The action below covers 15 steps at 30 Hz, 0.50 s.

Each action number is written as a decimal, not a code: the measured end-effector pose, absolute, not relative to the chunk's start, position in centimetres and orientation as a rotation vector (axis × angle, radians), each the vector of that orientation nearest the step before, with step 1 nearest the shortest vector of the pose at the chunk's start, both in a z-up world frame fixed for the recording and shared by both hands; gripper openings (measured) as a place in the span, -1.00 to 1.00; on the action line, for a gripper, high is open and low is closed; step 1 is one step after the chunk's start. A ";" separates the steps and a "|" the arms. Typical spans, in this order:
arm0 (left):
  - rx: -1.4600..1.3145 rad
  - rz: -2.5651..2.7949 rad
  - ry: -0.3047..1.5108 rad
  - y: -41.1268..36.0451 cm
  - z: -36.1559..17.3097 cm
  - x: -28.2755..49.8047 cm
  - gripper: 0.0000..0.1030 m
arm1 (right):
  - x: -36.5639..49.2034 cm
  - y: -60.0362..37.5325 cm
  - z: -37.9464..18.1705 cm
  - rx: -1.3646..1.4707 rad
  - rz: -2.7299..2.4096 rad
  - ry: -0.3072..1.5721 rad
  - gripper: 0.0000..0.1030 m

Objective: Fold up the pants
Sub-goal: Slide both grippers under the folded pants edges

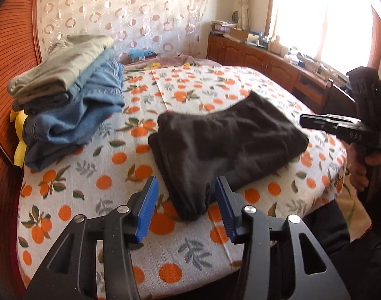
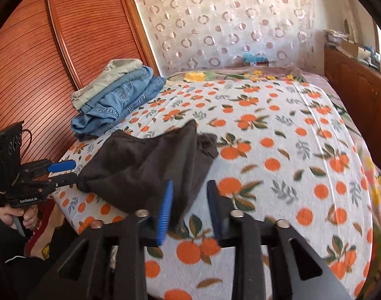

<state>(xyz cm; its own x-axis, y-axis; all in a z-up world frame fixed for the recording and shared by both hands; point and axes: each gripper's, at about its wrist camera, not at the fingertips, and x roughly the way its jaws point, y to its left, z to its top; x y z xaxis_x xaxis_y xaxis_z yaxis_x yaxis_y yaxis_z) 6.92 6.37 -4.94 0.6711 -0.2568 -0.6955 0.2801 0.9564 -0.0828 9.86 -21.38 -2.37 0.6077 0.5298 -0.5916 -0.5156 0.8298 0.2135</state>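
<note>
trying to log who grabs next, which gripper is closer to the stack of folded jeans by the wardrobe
Left. The left gripper is open at the near end of the dark pants, on the side where the jeans stack sits. The right gripper is open at the pants' opposite side, farther from the stack.

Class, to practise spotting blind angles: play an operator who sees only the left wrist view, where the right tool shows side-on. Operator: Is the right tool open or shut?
Observer: The right tool is open; its blue pads stand well apart.
Operator: Is it gripping the black pants?
Observer: No. The pants' near edge shows between the pads, but they are too far apart to pinch it.
Operator: Are the folded layers lined up on that side?
Observer: Not quite; a lower layer pokes out past the top one.
</note>
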 end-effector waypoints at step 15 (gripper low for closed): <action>-0.017 -0.286 0.826 6.7 -5.7 14.4 -0.07 | 17.0 -16.4 -4.0 -0.086 0.540 0.758 0.02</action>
<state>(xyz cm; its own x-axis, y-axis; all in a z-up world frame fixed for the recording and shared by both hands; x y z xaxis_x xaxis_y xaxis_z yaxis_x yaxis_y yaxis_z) 14.39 6.67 -5.68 0.6414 -0.2575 -0.7227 0.2446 0.9615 -0.1254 16.99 -16.42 -4.02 0.5973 0.4347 -0.6740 -0.4955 0.8608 0.1161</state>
